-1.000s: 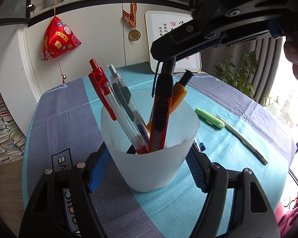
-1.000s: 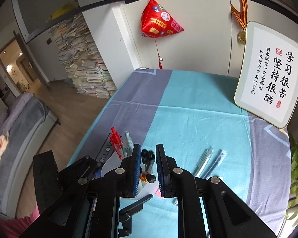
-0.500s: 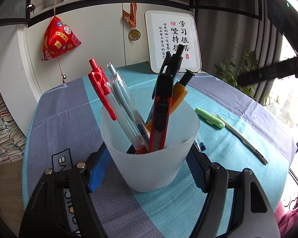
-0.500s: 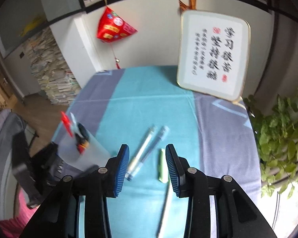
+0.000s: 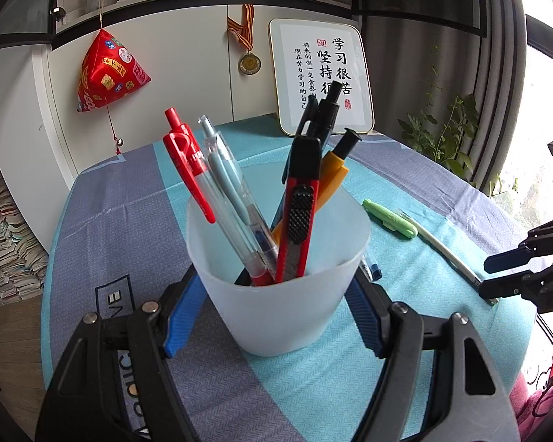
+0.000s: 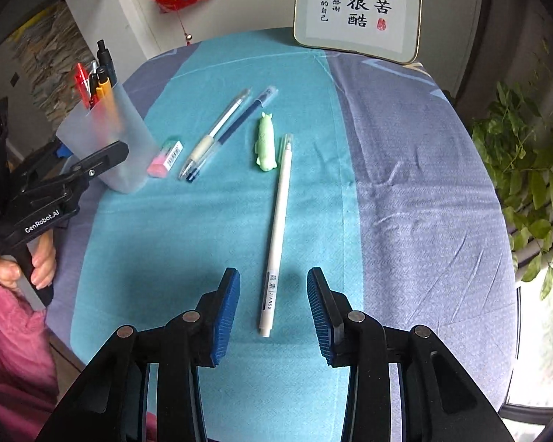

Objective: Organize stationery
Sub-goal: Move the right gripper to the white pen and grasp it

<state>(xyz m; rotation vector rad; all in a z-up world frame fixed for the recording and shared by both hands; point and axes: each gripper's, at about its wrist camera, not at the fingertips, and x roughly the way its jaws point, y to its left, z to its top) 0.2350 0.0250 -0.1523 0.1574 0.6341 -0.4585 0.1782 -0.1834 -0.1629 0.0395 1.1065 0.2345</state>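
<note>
The left gripper (image 5: 276, 316) clamps its pads on both sides of its load. The right gripper (image 6: 272, 309), at its 3 o'clock, points steeply down, jaws parted, nothing gripped.

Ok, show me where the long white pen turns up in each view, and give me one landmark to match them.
Left wrist view: the white pen lies at right on the teal cloth, just past the green cutter, its near end by the right gripper.
Right wrist view: it lies centre, its near end between the open blue pads, untouched.
Shared landmark: the frosted cup.
</note>
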